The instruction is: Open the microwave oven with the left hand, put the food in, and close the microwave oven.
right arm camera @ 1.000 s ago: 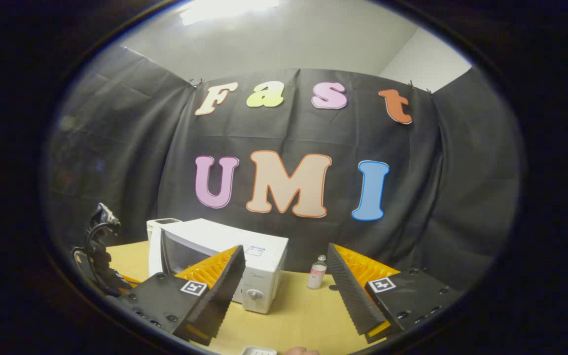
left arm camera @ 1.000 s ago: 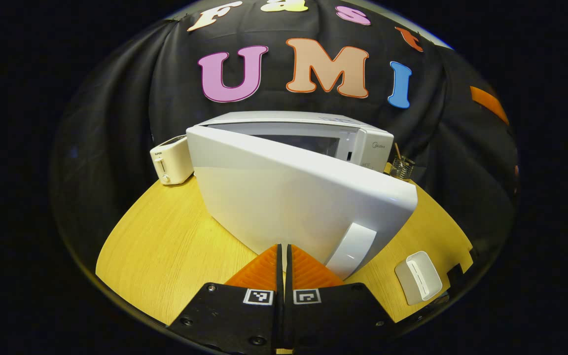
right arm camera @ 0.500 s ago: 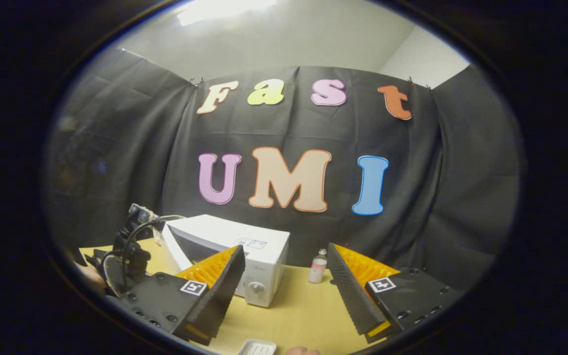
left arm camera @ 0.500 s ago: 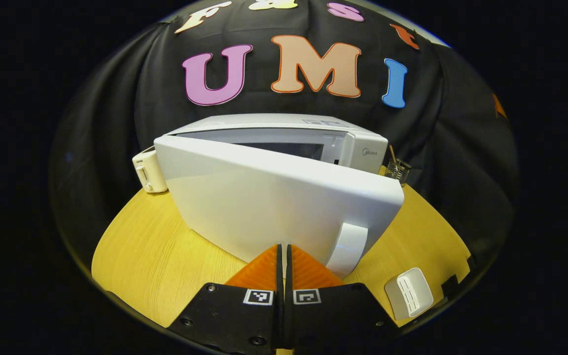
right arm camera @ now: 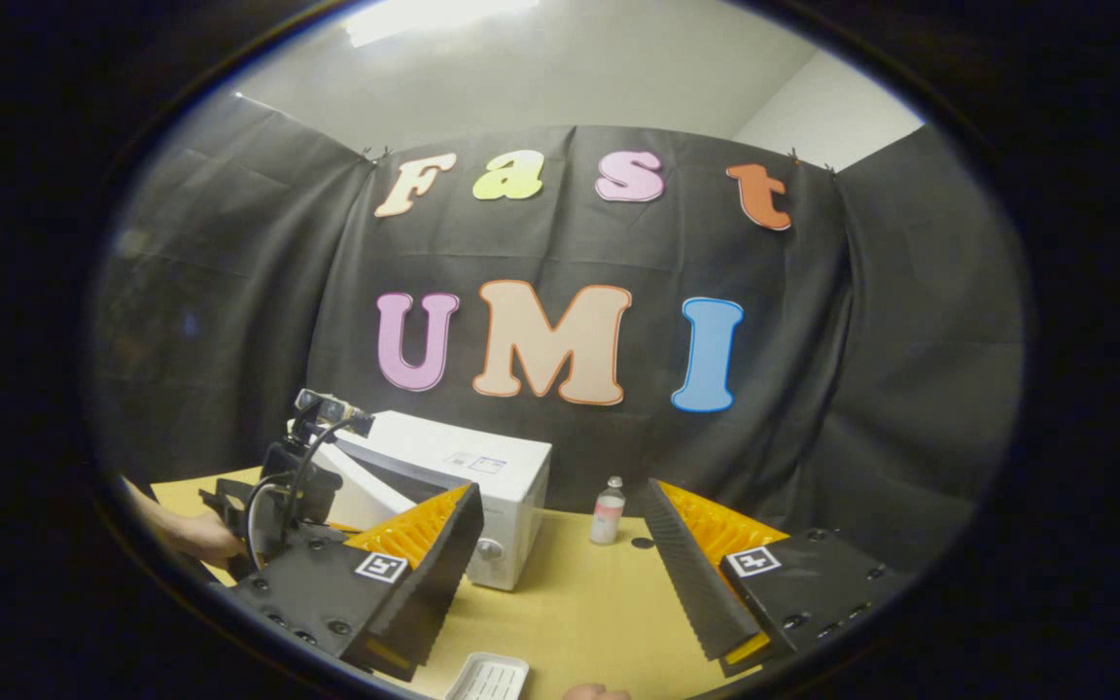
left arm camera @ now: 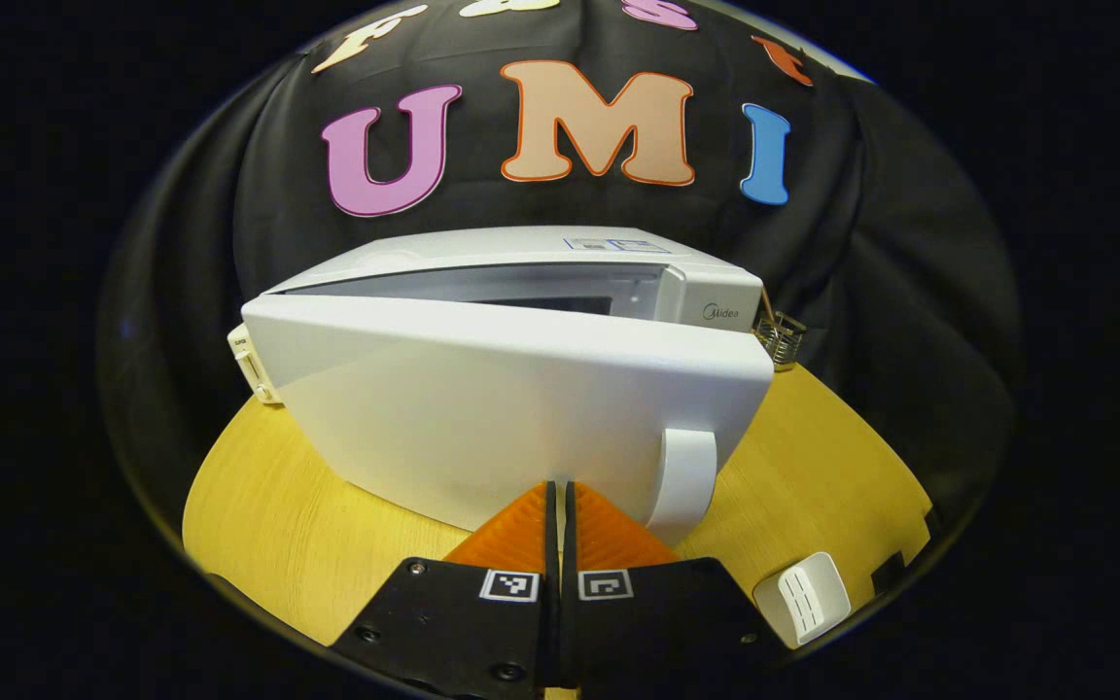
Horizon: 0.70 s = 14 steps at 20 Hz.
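Observation:
The white microwave (left arm camera: 618, 262) stands on the yellow wooden table (left arm camera: 268, 506) with its door (left arm camera: 511, 399) ajar, a narrow gap showing along the top. My left gripper (left arm camera: 560, 501) is shut with nothing between its fingers, its tips against the door's outer face just left of the white handle (left arm camera: 686, 476). In the right gripper view the microwave (right arm camera: 468, 462) sits at the lower left, with the left gripper (right arm camera: 278, 486) and a hand at its door. My right gripper (right arm camera: 560, 574) hangs open and empty above the table, to the right of the microwave.
A cream toaster (left arm camera: 249, 362) stands behind the door's left end and a small wire rack (left arm camera: 780, 335) at the microwave's right. A white ribbed dish (left arm camera: 801, 598) lies near the table's front edge. A small bottle (right arm camera: 606, 510) stands beside the microwave.
The door has swung in towards the microwave body and its gap has narrowed. My shut left gripper has gone along with it. The right gripper stays open and has hardly shifted.

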Motion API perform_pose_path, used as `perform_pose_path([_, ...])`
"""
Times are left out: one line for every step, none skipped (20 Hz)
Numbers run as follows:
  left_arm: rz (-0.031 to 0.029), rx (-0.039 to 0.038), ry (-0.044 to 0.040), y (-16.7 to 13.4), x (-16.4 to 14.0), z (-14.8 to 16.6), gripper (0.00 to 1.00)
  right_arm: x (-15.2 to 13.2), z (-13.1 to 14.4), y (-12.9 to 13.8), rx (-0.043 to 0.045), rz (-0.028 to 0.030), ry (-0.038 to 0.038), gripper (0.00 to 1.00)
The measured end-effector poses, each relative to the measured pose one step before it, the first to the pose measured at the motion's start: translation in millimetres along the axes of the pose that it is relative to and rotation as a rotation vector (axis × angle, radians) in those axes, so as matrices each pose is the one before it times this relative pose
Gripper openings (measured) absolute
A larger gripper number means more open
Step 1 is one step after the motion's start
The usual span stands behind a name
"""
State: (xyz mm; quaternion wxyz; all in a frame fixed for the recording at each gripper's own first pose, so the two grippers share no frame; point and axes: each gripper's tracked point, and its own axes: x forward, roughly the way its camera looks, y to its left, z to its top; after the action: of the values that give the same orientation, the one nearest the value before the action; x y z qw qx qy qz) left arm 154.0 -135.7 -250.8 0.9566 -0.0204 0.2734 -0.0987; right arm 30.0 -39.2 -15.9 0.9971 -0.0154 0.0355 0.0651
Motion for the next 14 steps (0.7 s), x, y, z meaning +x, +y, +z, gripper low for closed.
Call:
perform_pose_path([-0.00016,0.01224,0.00348,-2.17,4.46,1.01,0.01,-2.26,-1.57,0.93,0.00884,0.00329,0.00305,0.96])
perform_pose_path([0.00027,0.01178,-0.00314,-1.21,4.46,2.29,0.01,-1.66,-0.96,1.34,0.00286,0.0035,0.00466,0.96])
perform_pose_path([-0.00008,0.00545,-0.00529,-2.04,4.44,2.9,0.01,-1.22,-2.6,-0.07,-0.00661,0.00228,0.00523,0.96])
perform_pose_path([-0.0036,0.00541,-0.00584,-2.06,3.5,3.61,0.01,-1.13,-1.86,-0.4,-0.01027,-0.00062,0.00175,0.96])
perform_pose_path([-0.00025,0.00636,-0.00322,-1.6,3.54,3.76,0.01,-0.46,1.9,-2.05,-0.00723,-0.00198,-0.00223,0.96])
perform_pose_path([-0.00008,0.00443,-0.00318,-1.17,3.7,4.19,0.01,-1.39,1.25,-0.61,-0.0011,-0.00007,-0.00312,0.96])
perform_pose_path([0.00046,0.00065,-0.00349,-0.85,3.67,4.12,0.02,0.31,0.09,-1.52,-0.00012,-0.00166,0.00023,1.0])
perform_pose_path([-0.00192,-0.00137,-0.00648,-1.07,4.0,4.83,0.01,1.32,-0.67,-3.13,-0.00288,-0.00505,0.00202,0.96])
perform_pose_path([-0.00018,0.0004,-0.00351,-0.79,3.92,4.33,0.01,1.02,0.59,-3.06,-0.00138,-0.00451,0.00031,0.96])
perform_pose_path([0.0023,0.00327,-0.00376,0.23,3.52,4.88,0.01,0.77,0.57,-1.85,0.00281,-0.00441,-0.00094,0.96])
perform_pose_path([0.00124,0.00194,-0.00174,-0.31,2.27,2.89,0.01,-1.45,0.73,-2.96,0.00434,-0.00474,-0.00093,0.96])
perform_pose_path([0.00636,0.004,0.00182,0.28,2.64,3.02,0.0,1.36,0.47,-2.83,0.00369,-0.00538,-0.00043,1.0])
perform_pose_path([0.00529,0.00587,-0.00379,-0.34,4.97,2.36,0.01,1.22,-0.64,-2.56,0.00158,-0.0061,0.00133,1.0])
perform_pose_path([0.00228,0.00583,-0.00753,-0.61,4.25,3.51,0.0,0.6,-0.6,-2.3,0.0004,-0.00657,0.00216,0.96])
